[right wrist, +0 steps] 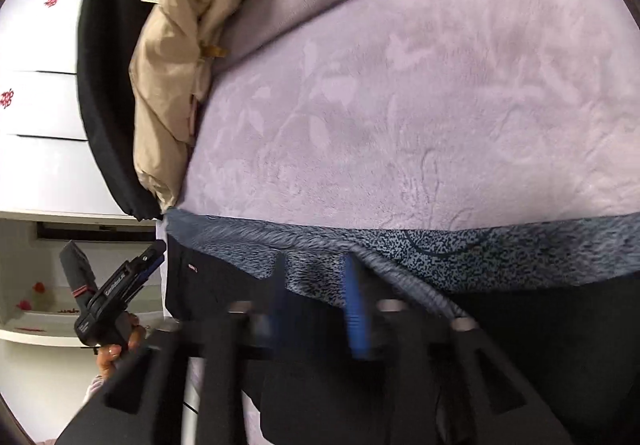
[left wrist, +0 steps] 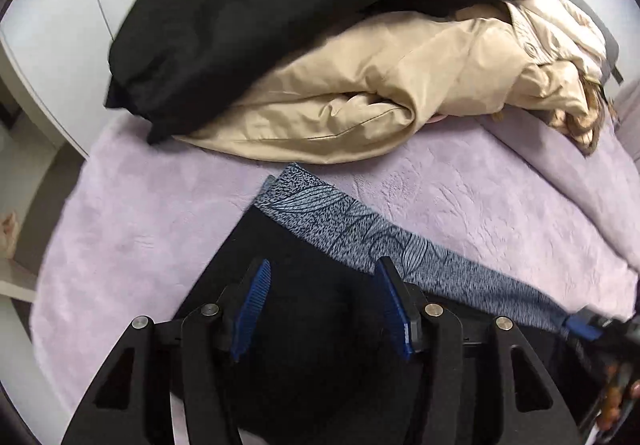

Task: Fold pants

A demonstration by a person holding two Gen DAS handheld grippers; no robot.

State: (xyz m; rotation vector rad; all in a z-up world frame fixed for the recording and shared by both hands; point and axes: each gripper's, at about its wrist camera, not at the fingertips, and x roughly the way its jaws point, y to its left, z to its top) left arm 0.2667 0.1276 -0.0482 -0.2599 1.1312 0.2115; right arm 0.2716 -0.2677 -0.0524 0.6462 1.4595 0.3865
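Black pants with a blue-grey patterned waistband lie flat on a lilac plush blanket. My left gripper hangs over the black cloth just below the waistband, with its blue pads apart and nothing pinched. At the right edge of that view, my right gripper sits at the waistband's far end. In the right wrist view, my right gripper is blurred, fingers apart over the waistband, where a raised fold runs beside the right finger. The left gripper shows at the left, held by a hand.
A crumpled beige jacket and a black garment are piled on the blanket beyond the pants, also seen at the upper left of the right wrist view. White drawers stand past the bed's edge. Bare blanket stretches beyond the waistband.
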